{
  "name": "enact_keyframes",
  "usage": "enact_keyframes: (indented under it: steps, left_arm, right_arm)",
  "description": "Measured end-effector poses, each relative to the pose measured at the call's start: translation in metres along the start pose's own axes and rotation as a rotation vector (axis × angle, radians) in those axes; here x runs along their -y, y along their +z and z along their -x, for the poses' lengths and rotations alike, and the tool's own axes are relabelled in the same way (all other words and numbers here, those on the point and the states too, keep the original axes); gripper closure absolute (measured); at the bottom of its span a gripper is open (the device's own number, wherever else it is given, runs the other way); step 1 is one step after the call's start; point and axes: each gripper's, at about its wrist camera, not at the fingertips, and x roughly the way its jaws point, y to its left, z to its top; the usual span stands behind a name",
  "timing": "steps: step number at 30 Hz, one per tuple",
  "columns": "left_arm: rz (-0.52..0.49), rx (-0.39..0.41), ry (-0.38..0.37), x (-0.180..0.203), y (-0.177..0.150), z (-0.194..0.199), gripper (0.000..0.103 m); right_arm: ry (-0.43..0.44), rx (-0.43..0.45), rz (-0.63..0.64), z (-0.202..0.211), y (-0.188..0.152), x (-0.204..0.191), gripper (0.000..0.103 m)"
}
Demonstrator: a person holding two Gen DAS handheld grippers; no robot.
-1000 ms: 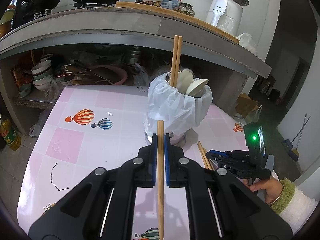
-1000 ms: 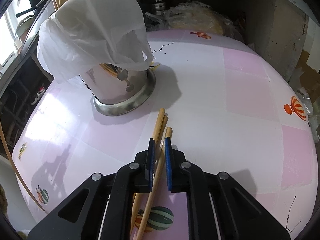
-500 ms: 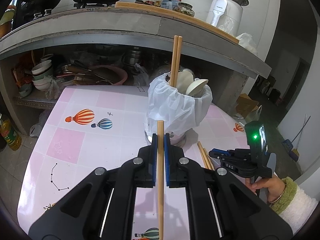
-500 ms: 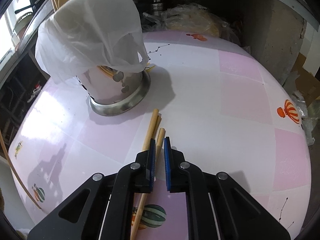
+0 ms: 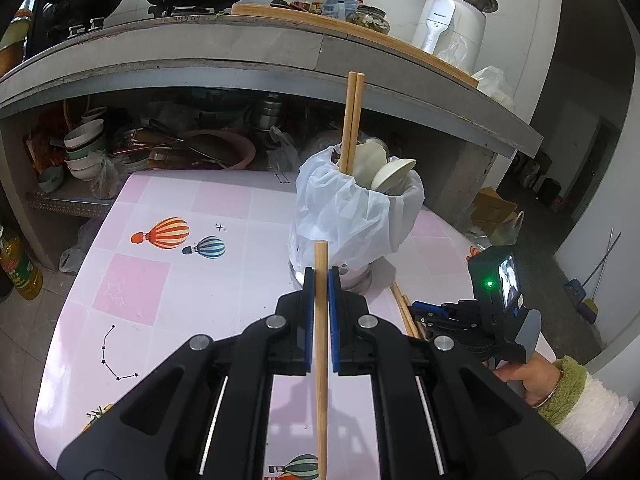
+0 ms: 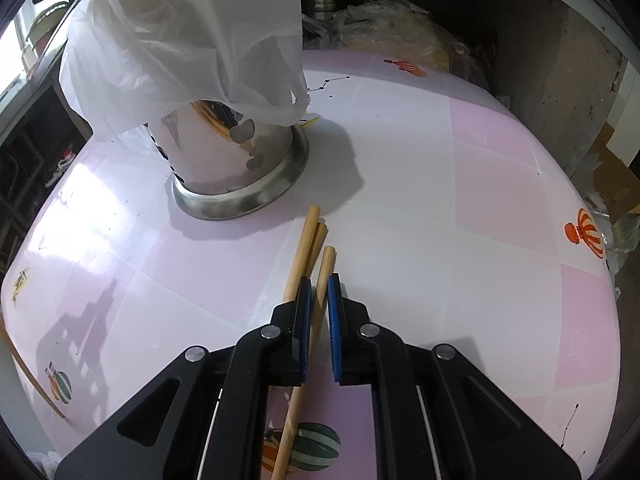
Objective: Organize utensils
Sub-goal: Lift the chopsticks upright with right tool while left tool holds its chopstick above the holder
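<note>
From the left wrist view, I note hot-air balloon prints (image 5: 165, 233) at the left of the pink tiled counter (image 5: 132, 280), with a shelf (image 5: 68, 200) of stacked bowls beyond its far edge. At centre, my left gripper (image 5: 319, 280) has its fingers clenched on a single wooden chopstick (image 5: 320, 320), which runs lengthwise between the blue pads and pokes out past the tips, clear of the counter. Just beyond stands the metal utensil holder (image 5: 352, 276), draped with a white plastic bag (image 5: 352, 216); two upright chopsticks (image 5: 351, 120) and pale spoons (image 5: 388, 172) stand in it. To the right, loose chopsticks (image 5: 404, 312) lie on the counter near the holder's base, and my right hand (image 5: 524, 376) holds the second gripper over them.

From the right wrist view, the holder (image 6: 240, 184) sits at upper left on its ringed base, bag (image 6: 180, 40) overhanging it. At centre, my right gripper (image 6: 318, 288) has its fingers closed on one chopstick (image 6: 325, 268) of the loose group; that stick lies between the pads, angled slightly. Two more chopsticks (image 6: 304, 240) lie touching one another just left of it, passing beside the left finger. Whether the grasped stick is off the counter, I cannot tell
</note>
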Motion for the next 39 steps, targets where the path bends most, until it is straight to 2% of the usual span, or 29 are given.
enact_keyframes:
  steps: [5, 9, 16, 20, 25, 34, 39]
  left_arm:
    - [-0.001, -0.002, -0.001, 0.001, 0.0, 0.001, 0.097]
    - [-0.003, 0.001, -0.003, 0.003, 0.001, 0.001, 0.097]
    - [-0.011, 0.011, -0.009, 0.008, 0.0, 0.004, 0.097]
    - [-0.013, 0.013, -0.015, 0.009, -0.001, 0.007, 0.097]
    - [-0.027, 0.021, -0.019, 0.013, -0.002, 0.013, 0.097]
    - [-0.051, 0.038, -0.029, 0.016, -0.002, 0.024, 0.097]
    - [-0.054, 0.06, -0.025, 0.02, 0.002, 0.034, 0.097]
  right_arm:
    - [0.028, 0.007, -0.07, 0.005, -0.001, 0.01, 0.097]
    - [0.048, 0.059, -0.115, 0.026, 0.0, 0.018, 0.097]
    - [0.091, 0.245, -0.16, 0.108, 0.001, 0.027, 0.097]
    - [0.103, 0.348, -0.184, 0.156, -0.01, 0.032, 0.097]
    - [0.115, 0.435, -0.228, 0.195, -0.028, 0.039, 0.097]
    - [0.097, 0.545, -0.267, 0.237, -0.052, 0.034, 0.097]
    - [0.121, 0.565, -0.273, 0.241, -0.055, 0.034, 0.097]
